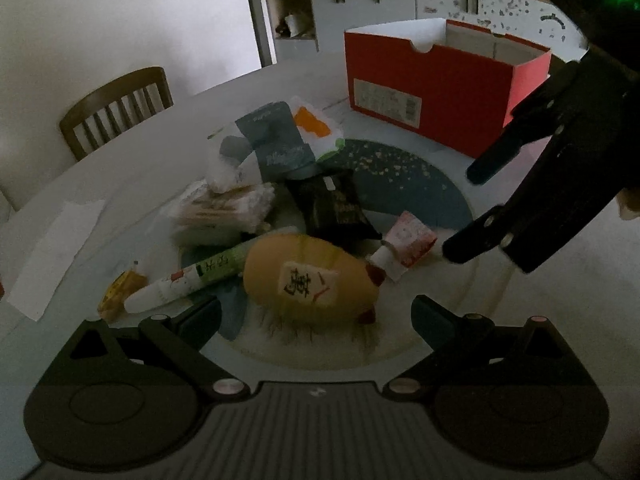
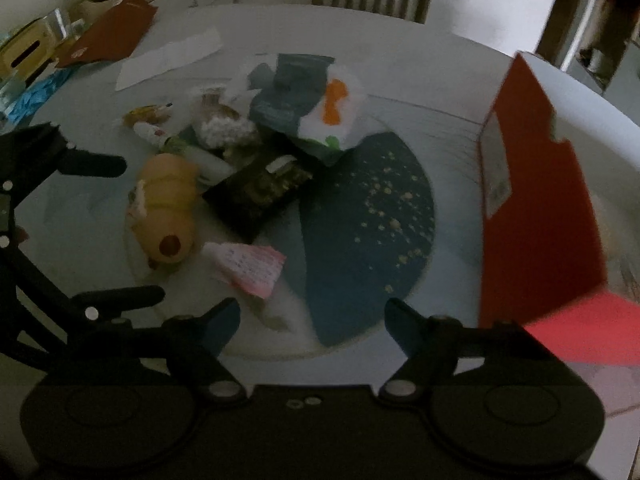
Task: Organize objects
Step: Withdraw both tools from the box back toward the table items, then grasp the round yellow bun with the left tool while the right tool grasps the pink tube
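A heap of small items lies on a round white table (image 1: 160,168) around a dark blue speckled mat (image 2: 368,216). Nearest is a yellow plush (image 1: 308,276) with a white tag. My left gripper (image 1: 316,312) is open, its fingers standing either side of the plush without pressing it. Beside the plush lie a pink packet (image 2: 252,268), a black packet (image 1: 336,208) and a green-and-white tube (image 1: 192,276). My right gripper (image 2: 314,316) is open over the mat's near edge with nothing between its fingers. A red box (image 1: 432,92), open at the top, stands behind the heap.
A wooden chair (image 1: 116,108) stands at the table's far side. A white paper sheet (image 1: 52,256) lies near the table's edge. A dark red folder (image 2: 108,36) and other clutter sit at the far left in the right wrist view. The red box (image 2: 536,200) rises close on the right.
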Available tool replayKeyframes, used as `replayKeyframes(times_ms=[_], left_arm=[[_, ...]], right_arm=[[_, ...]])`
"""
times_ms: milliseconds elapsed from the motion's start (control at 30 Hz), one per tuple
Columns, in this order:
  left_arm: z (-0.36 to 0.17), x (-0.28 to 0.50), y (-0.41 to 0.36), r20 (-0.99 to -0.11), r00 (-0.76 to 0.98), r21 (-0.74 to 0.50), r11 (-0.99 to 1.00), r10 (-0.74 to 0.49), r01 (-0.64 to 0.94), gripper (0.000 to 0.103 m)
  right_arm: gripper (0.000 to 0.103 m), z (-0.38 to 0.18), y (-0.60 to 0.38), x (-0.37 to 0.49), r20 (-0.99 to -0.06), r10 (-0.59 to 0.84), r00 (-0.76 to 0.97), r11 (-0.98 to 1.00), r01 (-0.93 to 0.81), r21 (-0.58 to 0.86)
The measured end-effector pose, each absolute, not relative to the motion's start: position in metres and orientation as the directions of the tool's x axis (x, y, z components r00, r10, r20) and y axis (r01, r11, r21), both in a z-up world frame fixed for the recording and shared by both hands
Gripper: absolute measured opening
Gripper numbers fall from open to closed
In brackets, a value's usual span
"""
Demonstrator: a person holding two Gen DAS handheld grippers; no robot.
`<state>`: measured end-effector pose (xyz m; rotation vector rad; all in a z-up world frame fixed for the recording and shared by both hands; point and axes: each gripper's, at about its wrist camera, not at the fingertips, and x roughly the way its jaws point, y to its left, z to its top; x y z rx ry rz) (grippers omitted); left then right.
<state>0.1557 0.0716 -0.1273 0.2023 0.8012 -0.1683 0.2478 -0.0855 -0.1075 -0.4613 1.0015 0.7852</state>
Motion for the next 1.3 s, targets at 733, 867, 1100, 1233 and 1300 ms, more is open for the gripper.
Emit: replayKeyframes(times_ms=[733, 867, 1100, 1233, 1300], left_arm=[[-0.127, 0.170, 0.077, -0.721, 0.686, 0.116, 0.960, -0.095, 0.256, 0.090], [-0.127, 0.168, 0.074, -0.725, 0.682, 0.114, 0.959, -0.098, 0.259, 0.078], [-0.126, 0.160, 0.071, -0.727, 0.681, 0.107, 0.966, -0.085, 0.235, 0.074], [-0.123, 0.152, 0.067, -0.732, 0.675, 0.082, 0.971, -0.096, 0.227, 0.073], [-0.121, 0.148, 0.067, -0.734, 0.669, 0.054, 0.973, -0.113, 0.224, 0.073]], right_arm=[[0.035, -0.109, -0.051, 0.249, -0.860, 0.447, 0.246, 0.522, -0.852, 0.028], [0.035, -0.109, -0.053, 0.247, -0.856, 0.456, 0.243, 0.525, -0.851, 0.038], [0.034, -0.104, -0.065, 0.244, -0.848, 0.463, 0.259, 0.572, -0.818, 0.063], [0.034, -0.097, -0.078, 0.240, -0.843, 0.462, 0.276, 0.610, -0.789, 0.076], [0.033, -0.091, -0.087, 0.238, -0.840, 0.462, 0.285, 0.632, -0.771, 0.085]])
